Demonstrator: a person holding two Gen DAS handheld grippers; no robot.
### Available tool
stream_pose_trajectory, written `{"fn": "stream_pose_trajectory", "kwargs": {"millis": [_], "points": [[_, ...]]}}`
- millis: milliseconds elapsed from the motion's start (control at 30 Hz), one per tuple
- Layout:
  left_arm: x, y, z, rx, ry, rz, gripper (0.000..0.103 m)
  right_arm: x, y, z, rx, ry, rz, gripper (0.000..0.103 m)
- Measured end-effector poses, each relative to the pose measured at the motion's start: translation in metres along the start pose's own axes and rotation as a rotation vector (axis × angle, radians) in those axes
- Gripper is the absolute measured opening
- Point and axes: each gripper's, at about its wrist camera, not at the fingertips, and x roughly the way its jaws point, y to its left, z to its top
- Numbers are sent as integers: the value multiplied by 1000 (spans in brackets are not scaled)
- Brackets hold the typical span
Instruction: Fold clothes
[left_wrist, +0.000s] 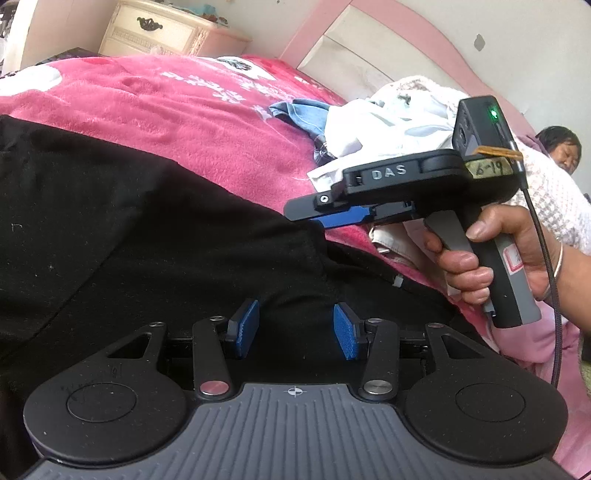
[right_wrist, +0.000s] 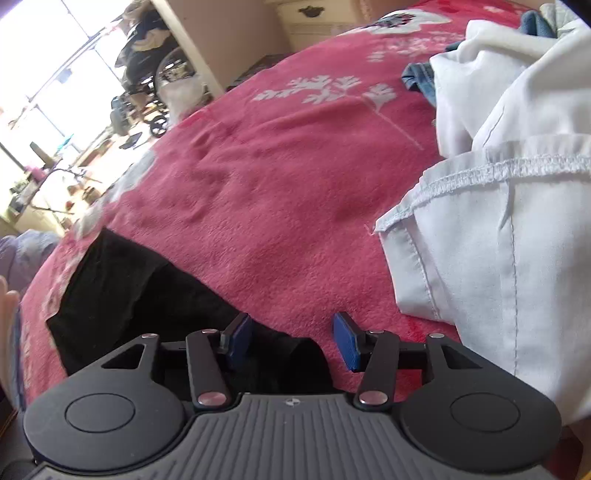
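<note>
left gripper (left_wrist: 295, 328) and right gripper (right_wrist: 293, 341) are hovering spread, empty, over the black garment (left_wrist: 147, 229); white clothes (right_wrist: 498, 221) are lying unfolded, so folding is barely beginning.

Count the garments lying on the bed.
4 at least: black garment spread in front, white garment to its right, blue one behind the white, another white piece piled there. More may be hidden underneath.

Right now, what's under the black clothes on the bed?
A pink fuzzy blanket with white flower prints lies under the black garment and spreads out past its edges. What the blanket looks like right beneath the black cloth is covered, so I can't see it.
</note>
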Motion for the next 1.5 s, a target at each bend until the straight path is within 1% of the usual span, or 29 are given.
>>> {"fn": "stream_pose_trajectory", "kwargs": {"millis": [100, 167, 200, 267, 300, 333, 367, 467, 567, 667, 733, 800, 900, 933, 967, 1000, 1033, 1133, 1200, 1267, 1333, 1400, 1433, 1467, 1500], "points": [[1, 1, 0, 2, 0, -1, 45, -3, -3, -3, 2, 8, 40, 52], [2, 1, 0, 1, 0, 0, 45, -4, -4, -6, -9, 18, 59, 46], [1, 1, -1, -1, -1, 0, 45, -4, -4, -8, -5, 21, 67, 42], [2, 1, -1, -4, -1, 1, 45, -3, -6, -8, 5, 15, 60, 29], [3, 1, 0, -8, -1, 1, 45, -4, -7, -9, 8, 11, 61, 25], [2, 1, 0, -10, -2, 0, 45, -4, -7, -9, 10, 6, 66, 17], [2, 1, -1, -11, -2, -1, 45, -6, -4, -10, -3, -3, 67, 11], [1, 2, -1, -9, -3, 1, 45, -12, 6, -12, -61, -49, 45, 8], [2, 2, -2, -7, -4, 4, 45, -13, 21, -15, -135, -97, -12, 8], [2, 1, -1, -6, -5, 9, 45, -4, 39, -22, -237, -130, -108, 8], [2, 1, -1, -6, -5, 10, 45, 3, 49, -30, -302, -168, -175, 8], [2, 1, -1, -5, -5, 12, 45, 10, 54, -37, -335, -190, -217, 8], [2, 0, -1, -1, -5, 16, 45, 16, 56, -42, -334, -239, -269, 10], [3, 0, -1, 0, -5, 17, 45, 16, 55, -41, -322, -253, -276, 18], [3, 0, -2, 2, -5, 18, 45, 15, 52, -40, -297, -263, -283, 31], [3, 0, -2, 2, -6, 19, 45, 11, 48, -37, -268, -281, -289, 37], [3, 0, -2, 2, -7, 19, 45, 7, 44, -35, -238, -300, -295, 40], [3, 0, -2, -1, -8, 19, 45, -12, 33, -28, -185, -356, -343, 40], [3, 1, -2, -4, -7, 18, 45, -26, 29, -25, -165, -357, -316, 39], [3, 1, -1, -6, -7, 17, 45, -33, 32, -27, -199, -311, -237, 38], [3, 1, -2, -4, -8, 19, 45, -30, 40, -33, -279, -222, -164, 38], [3, 0, -1, -5, -9, 22, 45, -16, 42, -40, -336, -125, -159, 37], [3, 0, -1, -6, -9, 24, 45, -10, 41, -42, -354, -111, -217, 34], [3, -1, -1, -9, -9, 26, 45, -9, 33, -41, -326, -129, -286, 31], [2, -1, 0, -10, -10, 29, 45, -10, 25, -39, -291, -152, -355, 31]]}}
